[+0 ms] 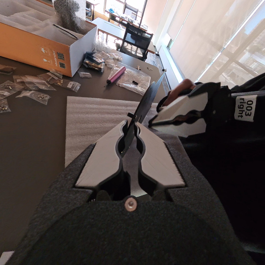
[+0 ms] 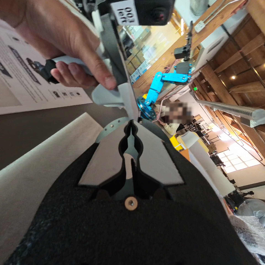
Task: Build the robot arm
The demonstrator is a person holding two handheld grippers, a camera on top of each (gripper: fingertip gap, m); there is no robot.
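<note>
My left gripper (image 1: 131, 121) is shut on a thin black metal plate (image 1: 149, 97) and holds it on edge above a white foam sheet (image 1: 93, 121). A small black part (image 1: 129, 114) sticks out of the plate's left face, just past my fingertips. My right gripper (image 1: 149, 124) comes in from the right, shut, with its tips at the plate's other face. In the right wrist view the right gripper (image 2: 131, 121) is shut, and the plate (image 2: 110, 128) shows face-on behind it, with small holes. Whether the tips hold anything is hidden. The left gripper's fingers (image 2: 109, 96) and a hand (image 2: 64, 43) are just above.
An open orange and white box (image 1: 35, 43) stands at the back left. Several small bags of hardware (image 1: 28, 86), a pink screwdriver (image 1: 116, 75) and a plastic bag (image 1: 133, 80) lie on the dark table (image 1: 35, 136). A printed sheet (image 2: 28, 71) lies nearby. A blue robot arm (image 2: 157, 86) stands beyond.
</note>
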